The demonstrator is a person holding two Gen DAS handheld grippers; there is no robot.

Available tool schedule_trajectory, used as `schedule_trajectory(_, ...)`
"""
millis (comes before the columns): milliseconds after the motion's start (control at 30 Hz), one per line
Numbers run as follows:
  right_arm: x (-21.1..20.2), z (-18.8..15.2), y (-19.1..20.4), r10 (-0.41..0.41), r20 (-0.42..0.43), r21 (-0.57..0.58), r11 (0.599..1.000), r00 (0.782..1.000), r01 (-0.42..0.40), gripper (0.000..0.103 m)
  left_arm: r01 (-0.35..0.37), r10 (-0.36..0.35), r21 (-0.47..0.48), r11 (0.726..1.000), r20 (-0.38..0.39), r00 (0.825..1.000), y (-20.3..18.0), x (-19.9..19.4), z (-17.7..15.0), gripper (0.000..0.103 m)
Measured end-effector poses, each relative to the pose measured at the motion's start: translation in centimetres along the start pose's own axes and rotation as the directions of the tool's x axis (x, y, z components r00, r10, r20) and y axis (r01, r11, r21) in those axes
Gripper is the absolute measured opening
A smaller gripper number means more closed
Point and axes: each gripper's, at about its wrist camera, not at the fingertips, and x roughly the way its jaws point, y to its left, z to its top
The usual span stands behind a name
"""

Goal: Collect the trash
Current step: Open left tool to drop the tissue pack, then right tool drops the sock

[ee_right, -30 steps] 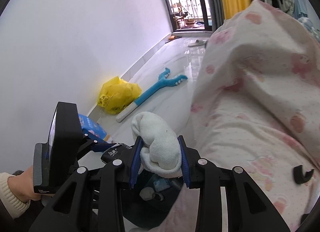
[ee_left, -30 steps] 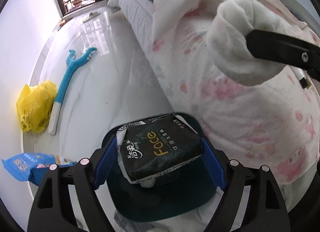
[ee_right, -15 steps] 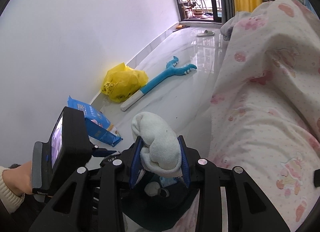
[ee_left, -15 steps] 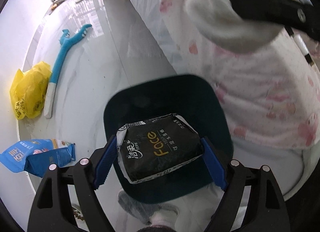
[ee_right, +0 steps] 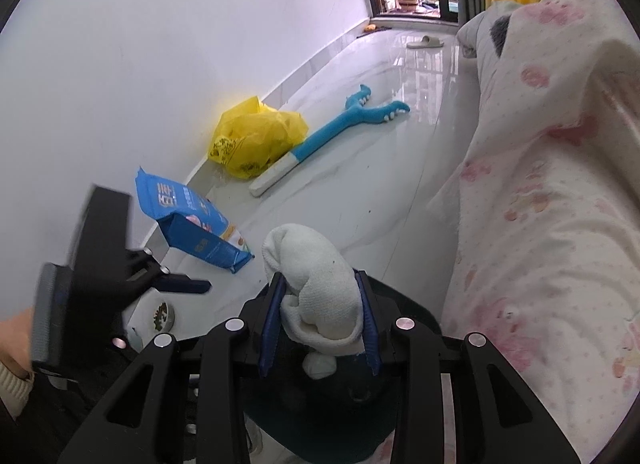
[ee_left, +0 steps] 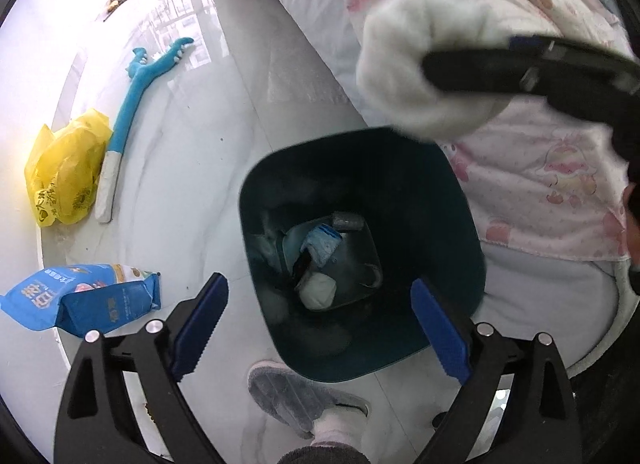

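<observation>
A dark green trash bin [ee_left: 460,248] stands on the white floor beside the bed, with several pieces of trash at its bottom. My left gripper [ee_left: 320,324] is open and empty above the bin's near rim. My right gripper [ee_right: 318,320] is shut on a white sock [ee_right: 316,284] and holds it above the bin [ee_right: 416,312]. The sock [ee_left: 420,76] and right gripper also show at the upper right of the left wrist view, over the bin's far edge.
A bed with a pink-print quilt [ee_right: 540,184] borders the right side. On the floor lie a blue bag [ee_left: 84,296], a yellow plastic bag [ee_left: 64,180], a blue long-handled toy [ee_left: 136,80] and a grey slipper [ee_left: 296,396]. A white wall [ee_right: 160,44] runs along the left.
My left gripper opened and the black tissue pack it held is gone from its jaws. The left gripper moved over the bin. The right gripper carried the sock closer above the bin.
</observation>
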Motion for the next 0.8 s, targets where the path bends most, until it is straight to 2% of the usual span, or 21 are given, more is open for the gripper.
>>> schedule_trajectory(300,3.4,-0.7,0.6,0.002,-0.084,-0.002,1.000,0.996,-0.002,0.036,-0.003,0.006,-0.031,1.000,0.124,0.992,1.8,-3.4,-0.4,0.094)
schedule_trajectory(433,5.0,-1.3,1.1,0.003,-0.128,-0.001,1.000,0.992,-0.003,0.036,0.000,0.009,-0.054,0.999,0.159,0.987,3.0,-4.5,-0.8,0.086)
schedule_trajectory(800,8.5,-2.4,3.0,-0.015,-0.213,-0.050,0.999,0.977,0.005,0.036,0.005,0.023,-0.091,0.996,0.310,0.950,4.9,-8.2,-1.3,0.078)
